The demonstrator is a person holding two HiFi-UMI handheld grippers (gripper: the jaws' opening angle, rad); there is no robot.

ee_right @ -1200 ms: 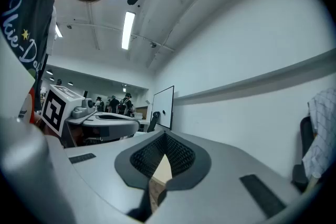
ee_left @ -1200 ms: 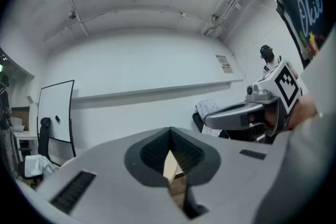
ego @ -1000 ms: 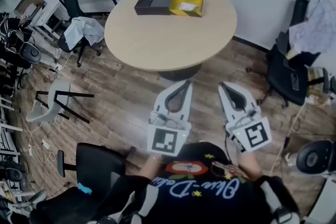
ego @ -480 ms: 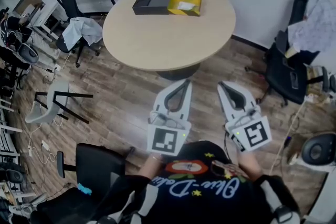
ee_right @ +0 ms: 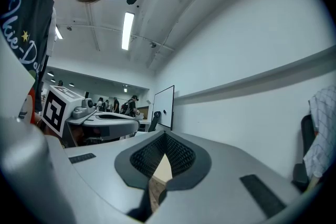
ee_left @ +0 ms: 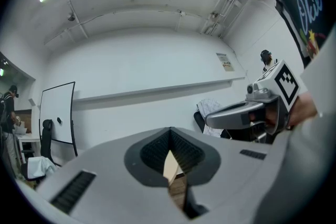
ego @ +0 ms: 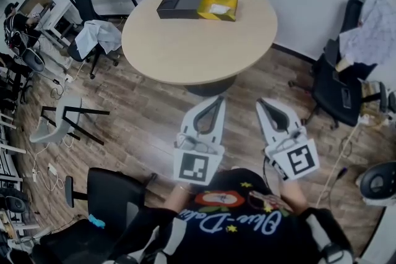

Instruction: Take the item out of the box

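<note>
While both tools are hanging low in front of the person's torso, the head view is showing the round table (ego: 198,40), a smooth pale-wood top, well ahead of them across the plank floor (ego: 142,114). On the table's far side a flat matte black box (ego: 180,4) is lying, touching a yellow box (ego: 218,7) to its right. A small white item (ego: 220,7) is resting inside the yellow box. The left gripper (ego: 218,98) and right gripper (ego: 263,101) are pointing forward side by side over the floor, near each other but apart, well short of the table, each carrying its marker cube at the rear.

Left gripper view: the left gripper (ee_left: 169,129) is pointing level towards a white wall. Its grey, smooth-shelled jaws are pressing together at the tips. Nothing is pinched. Dark ribbed pads (ee_left: 152,150) are lining a teardrop gap behind the tips, through which a sliver of pale tabletop and plank floor is showing. The right gripper (ee_left: 210,119) is sitting alongside at right, and a whiteboard (ee_left: 58,113) is standing at left.

Right gripper view: the right gripper (ee_right: 164,134) is likewise pointing level, jaws meeting at the tips, holding nothing. The same ribbed lining (ee_right: 178,157) is framing a narrow gap. The left gripper (ee_right: 139,122) is lying alongside at left.
</note>
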